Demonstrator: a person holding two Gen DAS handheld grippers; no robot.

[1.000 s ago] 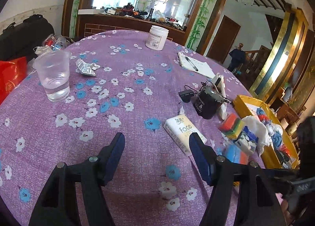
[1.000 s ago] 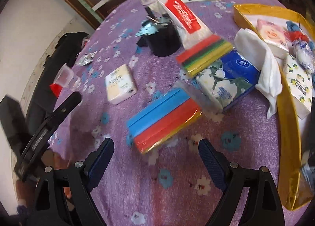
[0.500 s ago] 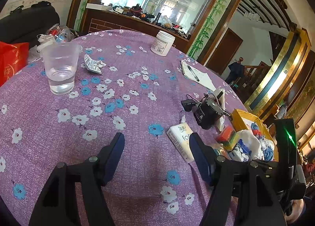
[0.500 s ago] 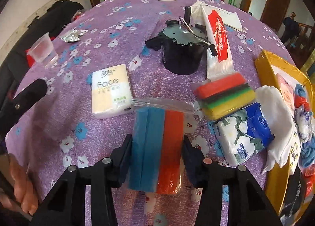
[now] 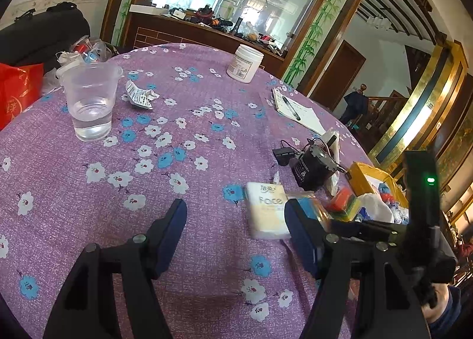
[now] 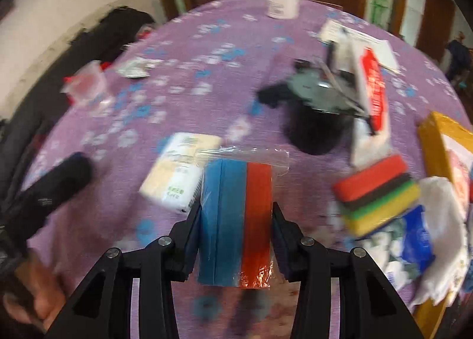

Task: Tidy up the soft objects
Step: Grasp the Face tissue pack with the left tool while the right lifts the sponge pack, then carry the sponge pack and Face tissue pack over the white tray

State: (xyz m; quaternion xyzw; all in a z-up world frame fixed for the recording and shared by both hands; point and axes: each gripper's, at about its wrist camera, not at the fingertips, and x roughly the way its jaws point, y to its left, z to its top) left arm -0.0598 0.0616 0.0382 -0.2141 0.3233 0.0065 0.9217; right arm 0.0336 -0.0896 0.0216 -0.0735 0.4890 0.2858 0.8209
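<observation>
My right gripper (image 6: 236, 220) is shut on a plastic-wrapped pack of blue and red sponges (image 6: 235, 220), held between both pads above the purple flowered tablecloth (image 6: 189, 52). A white "Face" tissue pack (image 6: 177, 173) lies just left of it, and shows in the left wrist view (image 5: 267, 210). A red, black, green and yellow sponge stack (image 6: 378, 194) and a blue floral tissue pack (image 6: 411, 244) lie to the right. My left gripper (image 5: 236, 229) is open and empty over the cloth, left of the tissue pack.
A yellow tray (image 6: 431, 138) with soft items sits at the right edge. A black motor with wires (image 6: 316, 120), a red-and-white pack (image 6: 372, 93), a white jar (image 5: 244, 63), a notepad with pen (image 5: 295, 111), a cup of water (image 5: 90, 101) and a crumpled wrapper (image 5: 140, 96) stand on the table.
My right gripper closed on the blue and red sponge pack and has lifted it off the cloth. The left gripper stayed open and pulled back slightly.
</observation>
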